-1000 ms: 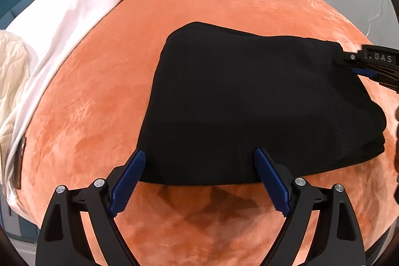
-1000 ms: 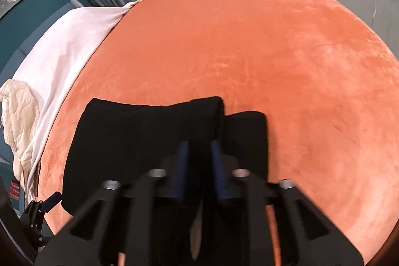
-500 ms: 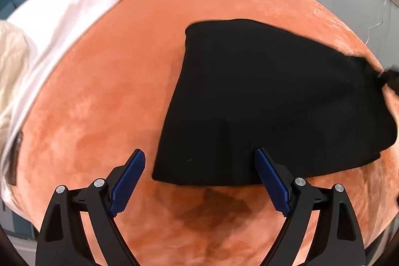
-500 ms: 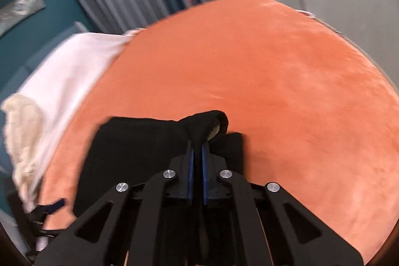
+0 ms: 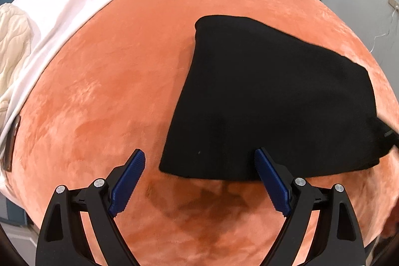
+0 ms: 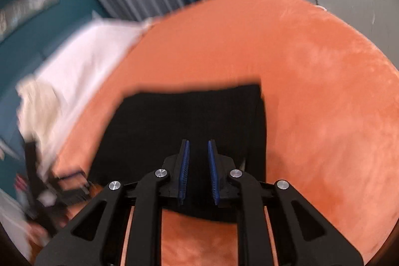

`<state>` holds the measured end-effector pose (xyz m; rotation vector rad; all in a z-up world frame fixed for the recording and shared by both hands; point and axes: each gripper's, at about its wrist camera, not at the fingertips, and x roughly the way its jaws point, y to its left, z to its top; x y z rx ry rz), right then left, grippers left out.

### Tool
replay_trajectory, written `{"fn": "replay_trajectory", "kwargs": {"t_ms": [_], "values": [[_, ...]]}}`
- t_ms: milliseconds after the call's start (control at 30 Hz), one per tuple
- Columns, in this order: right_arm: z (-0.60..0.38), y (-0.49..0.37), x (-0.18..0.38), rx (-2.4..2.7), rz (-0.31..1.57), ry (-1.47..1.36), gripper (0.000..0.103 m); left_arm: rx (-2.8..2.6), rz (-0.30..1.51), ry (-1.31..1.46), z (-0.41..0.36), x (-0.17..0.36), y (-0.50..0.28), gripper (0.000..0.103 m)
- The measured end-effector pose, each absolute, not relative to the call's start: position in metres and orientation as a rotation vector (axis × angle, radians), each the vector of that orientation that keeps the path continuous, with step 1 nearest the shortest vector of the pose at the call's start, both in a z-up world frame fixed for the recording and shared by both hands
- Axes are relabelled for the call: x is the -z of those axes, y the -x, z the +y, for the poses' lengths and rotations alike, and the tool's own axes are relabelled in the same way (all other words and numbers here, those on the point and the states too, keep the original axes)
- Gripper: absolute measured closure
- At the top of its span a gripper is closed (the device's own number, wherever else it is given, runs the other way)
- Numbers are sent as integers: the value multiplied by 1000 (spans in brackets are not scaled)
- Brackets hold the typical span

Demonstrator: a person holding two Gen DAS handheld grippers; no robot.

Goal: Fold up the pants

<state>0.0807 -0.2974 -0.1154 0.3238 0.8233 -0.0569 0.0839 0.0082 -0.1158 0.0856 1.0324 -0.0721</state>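
Folded black fabric pants [image 5: 271, 101] lying on orange velvet bed [image 5: 112, 91]; left gripper [image 5: 199, 181] jaws gaping empty; right gripper [image 6: 198, 171] jaws pinching pants.

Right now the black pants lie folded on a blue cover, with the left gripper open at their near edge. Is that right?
Not quite. The cover is orange, not blue, as the left wrist view shows. The rest holds: the black pants lie folded on it, with the left gripper open at their near edge.
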Motion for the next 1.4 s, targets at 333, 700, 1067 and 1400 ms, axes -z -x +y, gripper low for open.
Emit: {"fn": "replay_trajectory", "kwargs": {"t_ms": [333, 700, 1067, 1400], "values": [[-257, -133, 36, -88, 762, -319, 89, 72, 1008, -120, 33, 118, -61, 16], [-116, -323, 115, -140, 1002, -35, 95, 116, 1041, -92, 66, 126, -39, 16], [-171, -232, 77, -158, 771, -282, 93, 133, 979, -58, 83, 107, -48, 16], [-280, -104, 135, 73, 833, -332, 103, 194, 1048, -55, 13, 134, -117, 10]]}}
